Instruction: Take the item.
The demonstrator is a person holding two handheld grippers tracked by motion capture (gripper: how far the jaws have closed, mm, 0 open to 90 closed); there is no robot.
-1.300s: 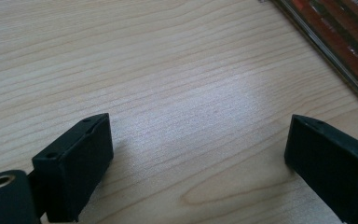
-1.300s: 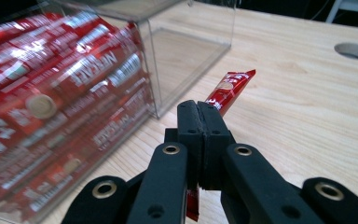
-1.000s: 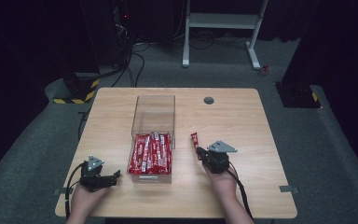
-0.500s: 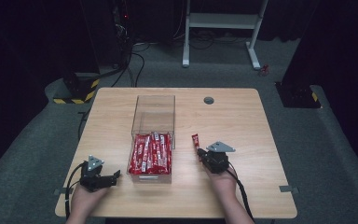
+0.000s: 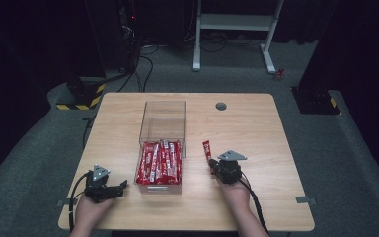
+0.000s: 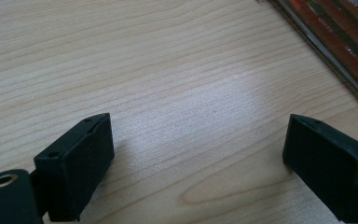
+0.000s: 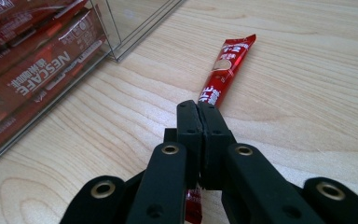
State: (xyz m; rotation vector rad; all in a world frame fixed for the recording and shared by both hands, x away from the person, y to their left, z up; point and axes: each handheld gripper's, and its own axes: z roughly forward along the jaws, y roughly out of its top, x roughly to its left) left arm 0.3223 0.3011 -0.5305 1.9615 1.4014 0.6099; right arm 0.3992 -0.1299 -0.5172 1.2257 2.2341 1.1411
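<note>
Right of the clear box on the worktop, our right claw is clamped on a red coffee stick: light, floppy, slick foil, best pinched mid-length. Our left claw gapes empty.

Red coffee stick sachet, flat on table

Glossy foil sachet (red) on matt wood-grain table
</note>
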